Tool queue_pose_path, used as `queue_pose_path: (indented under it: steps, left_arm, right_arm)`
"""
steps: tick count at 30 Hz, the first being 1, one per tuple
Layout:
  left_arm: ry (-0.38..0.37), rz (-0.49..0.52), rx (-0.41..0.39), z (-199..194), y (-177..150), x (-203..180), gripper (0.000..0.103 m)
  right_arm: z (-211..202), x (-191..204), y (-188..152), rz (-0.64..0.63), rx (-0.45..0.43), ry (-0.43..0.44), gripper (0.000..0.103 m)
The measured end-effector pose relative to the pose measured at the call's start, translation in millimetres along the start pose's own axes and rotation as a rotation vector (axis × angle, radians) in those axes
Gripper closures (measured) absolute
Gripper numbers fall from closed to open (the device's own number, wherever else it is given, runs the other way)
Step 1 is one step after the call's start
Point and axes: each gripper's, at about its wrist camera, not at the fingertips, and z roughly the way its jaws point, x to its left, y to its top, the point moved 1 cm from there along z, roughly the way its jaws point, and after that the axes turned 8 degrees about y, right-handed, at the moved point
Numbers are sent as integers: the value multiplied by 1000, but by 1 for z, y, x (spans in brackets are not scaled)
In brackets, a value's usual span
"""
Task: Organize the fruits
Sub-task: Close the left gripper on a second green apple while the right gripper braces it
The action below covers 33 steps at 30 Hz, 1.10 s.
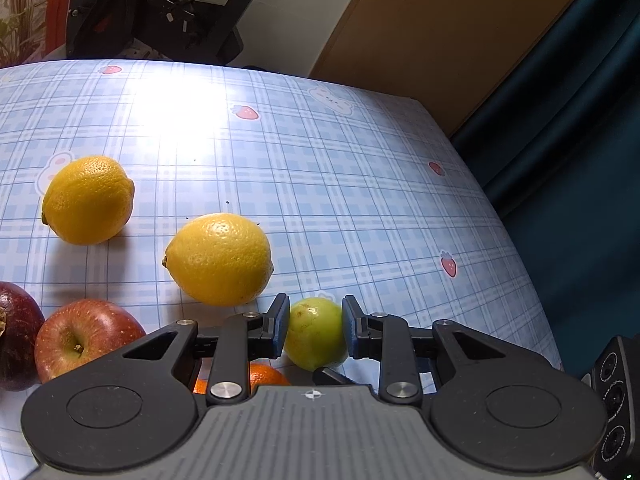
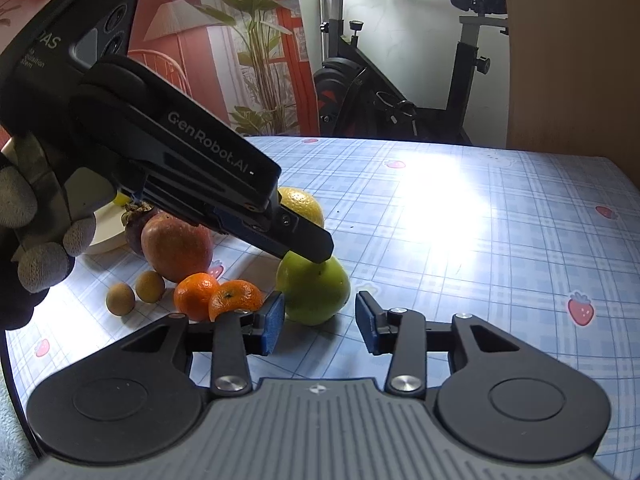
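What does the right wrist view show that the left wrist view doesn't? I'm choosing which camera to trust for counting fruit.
Only the right wrist view shows two small brown fruits, both whole mandarins, a white plate and the open right gripper. Only the left wrist view shows both lemons in full and the pads flanking the fruit. Both share the green fruit, the left gripper around it, the red apple and the checked tablecloth.
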Motion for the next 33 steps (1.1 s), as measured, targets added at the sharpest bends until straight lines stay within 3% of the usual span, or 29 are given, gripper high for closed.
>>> queue_pose_path:
  steps: [12,16,33]
  left_arm:
    - [-36,32,6,-2,2,-10,75]
    - [-46,28,10,-1,1,-7,80]
    - [-53,60,-1,-2,-4,-7,78]
  right_arm:
    - [14,2,-1,-46,49,-4,54]
    - [15,-3,-5,-26,45,7,54]
    - [12,-5,-16,-9,12,13,55]
